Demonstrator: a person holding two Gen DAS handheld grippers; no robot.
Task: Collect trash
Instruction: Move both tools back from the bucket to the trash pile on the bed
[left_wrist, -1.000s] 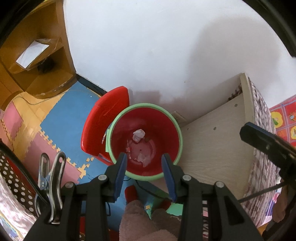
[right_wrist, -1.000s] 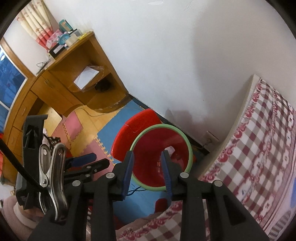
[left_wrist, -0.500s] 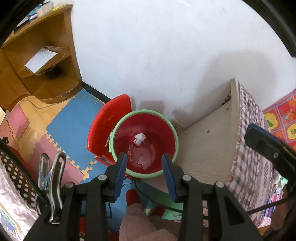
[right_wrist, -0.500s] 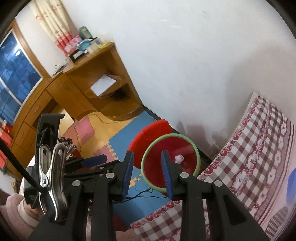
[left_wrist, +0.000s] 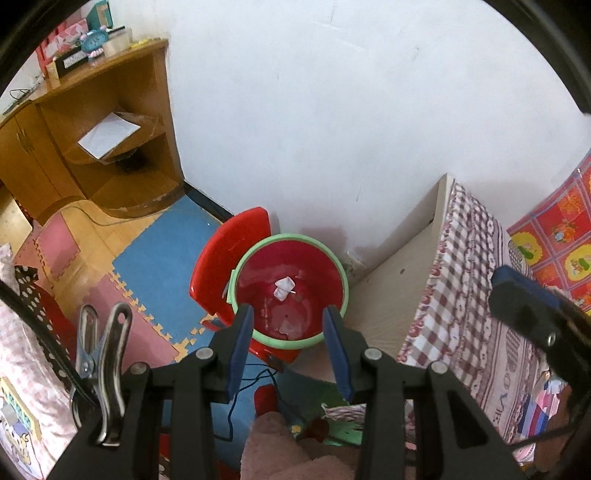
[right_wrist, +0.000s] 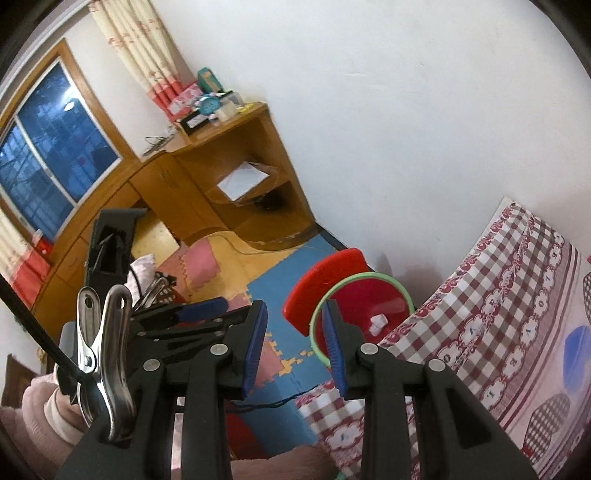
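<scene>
Bedroom floor mat (left_wrist: 159, 258), red bin (left_wrist: 290, 295) holding crumpled paper (left_wrist: 283, 287).

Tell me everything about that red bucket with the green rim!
The round red plastic bucket with the green rim stands upright on the foam floor mat, in the corner between the white wall and the bed. It is open; its red lid stands tipped up against its side. Inside lie a crumpled white paper scrap and a few paler bits.

My left gripper (left_wrist: 288, 343): black plastic arms, blue finger pads (left_wrist: 240, 347), silver screws, steel spring clip (left_wrist: 105, 369) at lower left. Right gripper (right_wrist: 293, 343) identical. Fuzzy pink sleeve (right_wrist: 48, 417) at the frame's lower left.
</scene>
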